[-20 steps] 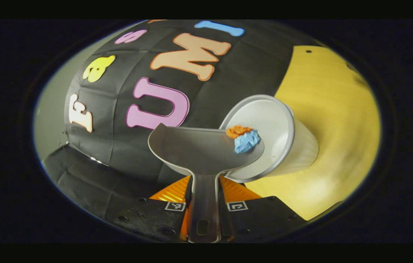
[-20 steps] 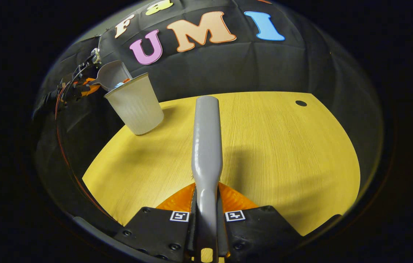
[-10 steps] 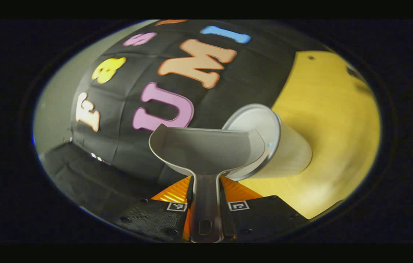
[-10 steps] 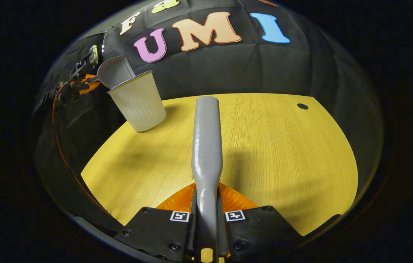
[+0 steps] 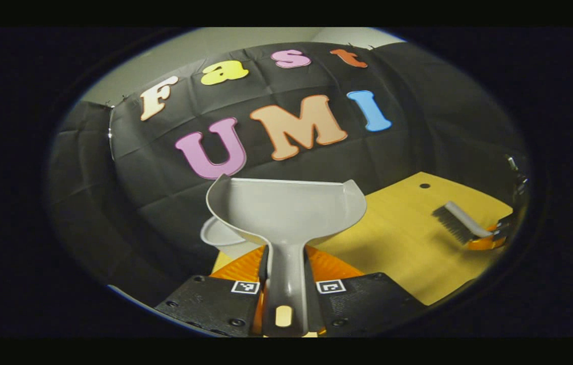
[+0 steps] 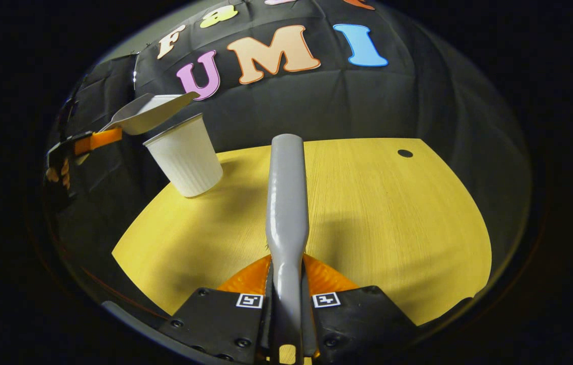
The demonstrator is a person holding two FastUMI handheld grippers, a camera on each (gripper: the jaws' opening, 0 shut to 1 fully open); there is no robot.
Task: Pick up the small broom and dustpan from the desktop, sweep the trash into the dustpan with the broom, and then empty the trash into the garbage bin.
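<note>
Dustpan (image 5: 286, 205) sits level and empty, handle clamped in the left tongs (image 5: 286, 284), just above and behind the bin (image 6: 185, 154). Right tongs (image 6: 286, 299) grip the broom (image 6: 286, 203) over the table (image 6: 392, 213). Risk: lowering carelessly, the pan's lip could clip the light bin and topple it.

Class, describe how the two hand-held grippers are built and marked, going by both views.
Each gripper, left and right, has a black body with visible screws and two small square black-and-white tags near the fingers. Ribbed orange panels fan out behind the tags. In the right gripper view the left gripper appears far off with an orange section.
</note>
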